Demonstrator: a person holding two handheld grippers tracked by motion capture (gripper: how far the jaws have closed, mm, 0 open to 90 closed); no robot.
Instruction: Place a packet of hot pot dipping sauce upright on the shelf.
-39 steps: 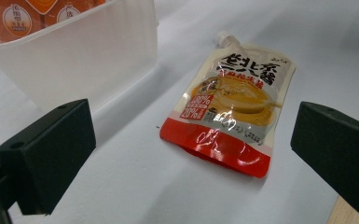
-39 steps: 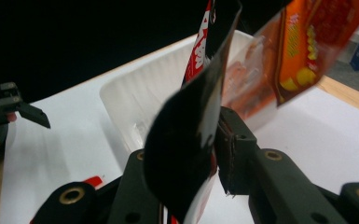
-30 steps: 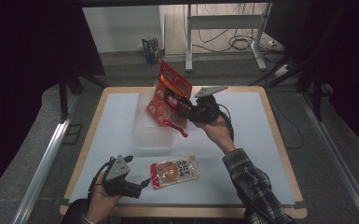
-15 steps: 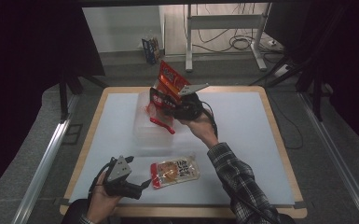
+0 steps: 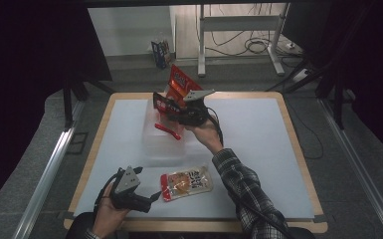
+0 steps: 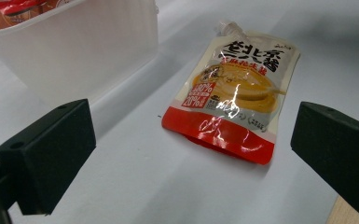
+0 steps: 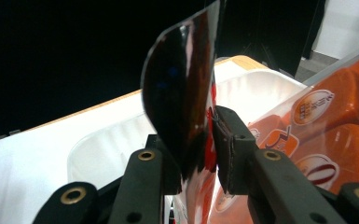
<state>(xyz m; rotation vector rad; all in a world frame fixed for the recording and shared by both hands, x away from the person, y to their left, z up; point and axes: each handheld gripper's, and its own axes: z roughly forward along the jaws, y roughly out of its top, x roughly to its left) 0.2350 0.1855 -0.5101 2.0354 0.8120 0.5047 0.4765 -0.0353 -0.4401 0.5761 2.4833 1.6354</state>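
**Dark packet carried left to the bin**

At the lower left of the high view, the left gripper is held where it was a second ago, low over the desk, its jaws spread wide and pinching nothing. Just to its right, the sauce pouch lies flat on the white surface; in the left gripper view the pouch is seen between the two parted jaws but apart from both, glossy, white above a red bottom band, with a torn spout corner at the top.

Toward the upper middle, the right gripper has been shifted leftward and slightly down since the earlier frames, and it is now placed over the clear plastic bin. Its jaws are pressed together on a dark packet, which is seen curling upward, shiny and nearly black with a red edge. An orange snack bag is already standing in the bin, rising above its rim.

The shift is judged to mean that the packet is about to be released into the bin, with the pouch left for collection.
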